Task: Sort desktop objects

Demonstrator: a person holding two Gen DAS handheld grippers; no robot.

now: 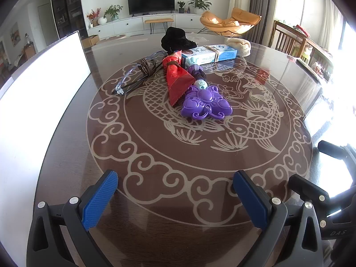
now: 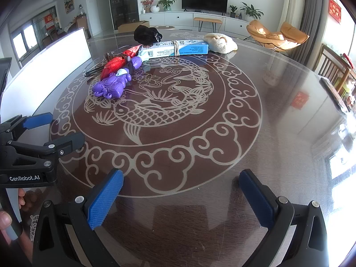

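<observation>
- Your left gripper (image 1: 175, 197) is wide open. Nothing is between its blue pads (image 1: 100, 201). It hangs low over the near part of the round table (image 1: 155, 233).
- Your right gripper (image 2: 181, 198) is wide open too, and it holds nothing. It hangs over the near part of the same table.
- In the right wrist view, you can see your left gripper at the left edge, with your hand (image 2: 6, 220) on its handle.
- The things to sort lie in a bunch on the far side of the fish drawing, well away from both grippers.
- The purple toy (image 1: 205, 104) is the closest thing to you. It is shaped like a flower and has a handle that points away from you.
- A red packet (image 1: 178, 80) lies just beside the toy, touching it. A brown cord is tied around the packet.
- Clear glasses (image 1: 133, 75) lie to the left of the red packet, with a brown cord wrapped on them.
- A blue and white box (image 1: 211, 54) lies behind the toy, with a band around it.
- A black cloth thing (image 1: 175, 39) sits behind the box.
- A cream cloth (image 1: 240, 45) sits at the right end of the box.
- A big white board (image 1: 42, 84) stands at the left of the table.
</observation>
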